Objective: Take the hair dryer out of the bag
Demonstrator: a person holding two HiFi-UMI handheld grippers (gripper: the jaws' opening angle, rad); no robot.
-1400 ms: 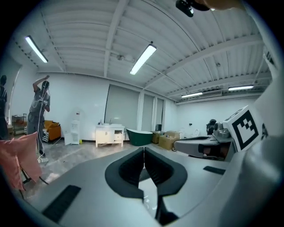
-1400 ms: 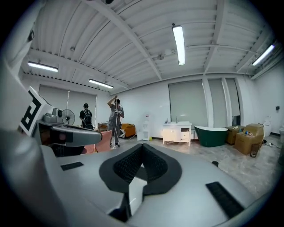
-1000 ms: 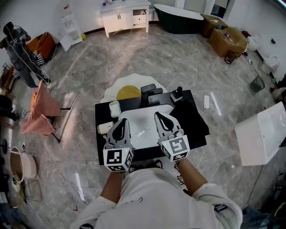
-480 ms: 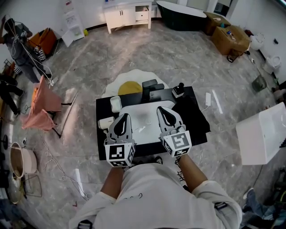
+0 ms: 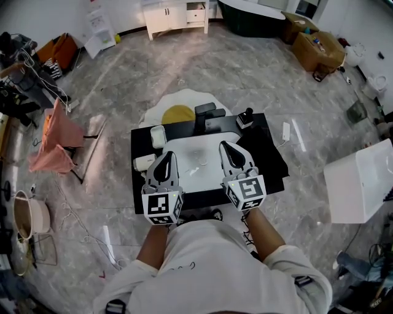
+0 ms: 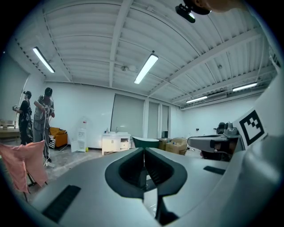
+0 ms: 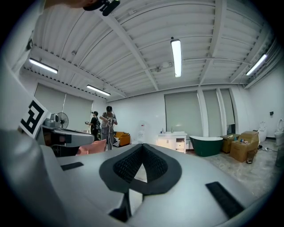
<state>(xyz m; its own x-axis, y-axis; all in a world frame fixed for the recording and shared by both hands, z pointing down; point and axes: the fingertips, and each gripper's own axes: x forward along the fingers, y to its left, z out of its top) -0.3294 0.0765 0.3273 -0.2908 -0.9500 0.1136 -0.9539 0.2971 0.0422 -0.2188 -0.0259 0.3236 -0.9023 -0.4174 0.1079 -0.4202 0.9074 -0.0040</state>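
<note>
Head view puts the left gripper (image 5: 166, 157) at the white bag's (image 5: 199, 154) 7 o'clock and the right gripper (image 5: 226, 148) at 5 o'clock, both with jaws closed and empty.

Black table (image 5: 274, 175): white bag (image 5: 198, 167), white case (image 5: 158, 136).

White bag (image 5: 198, 160) flat, ctr blk table (image 5: 270, 167)

One left gripper (image 5: 167, 154) and one right gripper (image 5: 226, 146) are being shown. One table (image 5: 270, 175) and one bathtub (image 5: 249, 10) are being shown.
</note>
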